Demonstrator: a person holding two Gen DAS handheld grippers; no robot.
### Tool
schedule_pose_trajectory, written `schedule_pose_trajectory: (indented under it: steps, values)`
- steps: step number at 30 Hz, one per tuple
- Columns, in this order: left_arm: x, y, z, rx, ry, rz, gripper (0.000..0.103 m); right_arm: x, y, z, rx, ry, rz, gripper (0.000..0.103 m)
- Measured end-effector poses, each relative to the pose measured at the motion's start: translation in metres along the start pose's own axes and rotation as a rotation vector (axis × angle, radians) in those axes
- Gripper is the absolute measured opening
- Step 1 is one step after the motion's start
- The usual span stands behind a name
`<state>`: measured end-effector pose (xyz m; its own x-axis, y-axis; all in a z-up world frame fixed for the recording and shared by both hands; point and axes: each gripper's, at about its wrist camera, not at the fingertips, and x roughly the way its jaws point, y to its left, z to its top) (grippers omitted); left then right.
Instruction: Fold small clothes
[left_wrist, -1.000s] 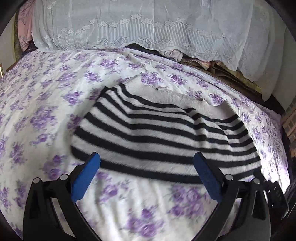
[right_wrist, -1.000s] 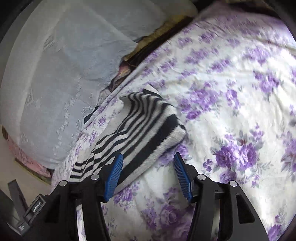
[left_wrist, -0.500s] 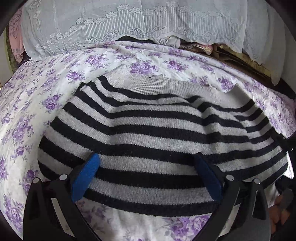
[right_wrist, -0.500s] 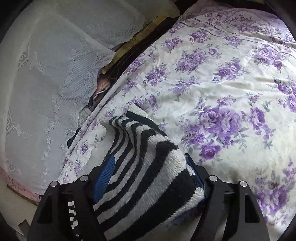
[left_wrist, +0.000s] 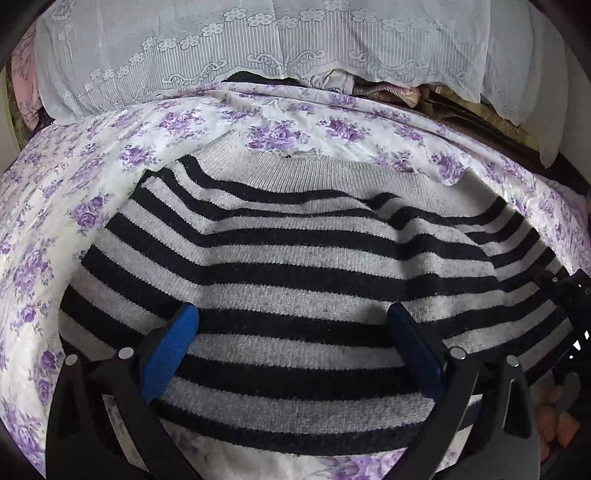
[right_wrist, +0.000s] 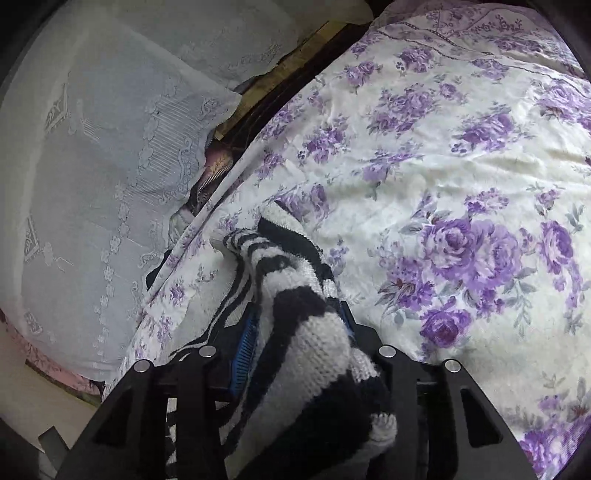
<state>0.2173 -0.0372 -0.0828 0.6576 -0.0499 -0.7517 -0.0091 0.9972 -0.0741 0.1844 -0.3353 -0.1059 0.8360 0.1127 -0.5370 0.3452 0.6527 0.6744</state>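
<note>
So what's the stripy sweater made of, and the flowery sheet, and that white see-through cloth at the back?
The sweater looks like knitted wool or acrylic yarn: fuzzy, with visible stitch rows. The sheet seems to be thin woven cotton or a blend, matte, with a printed flower pattern and fine creases. The white cloth looks like sheer lace, probably synthetic: see-through, with stitched flowers and scrolls.

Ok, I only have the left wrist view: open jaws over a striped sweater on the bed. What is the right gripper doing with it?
Observer: The right gripper is closing its jaws, with a bunched end of the striped sweater between them.
Operator: Can you see both pads on the knit?
Observer: Only one blue pad, against the knit; the sweater drapes over the other finger and hides its pad.
</note>
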Motion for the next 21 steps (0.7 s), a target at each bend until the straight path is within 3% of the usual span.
schedule_pose_trajectory:
  steps: [1,3,5,10,16,21]
  values:
    - [0.000,-0.001,0.000,0.009,0.000,0.008,0.098,0.001,0.001,0.000,-0.008,0.001,0.003,0.047]
    - [0.000,-0.004,-0.001,0.026,-0.002,0.023,0.099,-0.002,-0.003,0.001,0.016,-0.016,0.028,0.034]
    - [-0.001,-0.002,-0.001,0.023,-0.003,0.013,0.098,-0.006,-0.004,0.002,0.025,-0.033,0.056,0.031]
    - [0.001,-0.002,-0.001,0.029,-0.003,0.018,0.099,-0.013,0.017,0.000,-0.091,-0.073,0.045,0.030]
    - [0.006,-0.008,-0.001,0.062,0.004,0.064,0.099,-0.015,0.016,-0.001,-0.093,-0.073,0.054,0.029]
    - [-0.012,0.004,-0.002,0.033,-0.016,0.005,0.094,-0.022,0.026,-0.002,-0.146,-0.093,0.076,0.029]
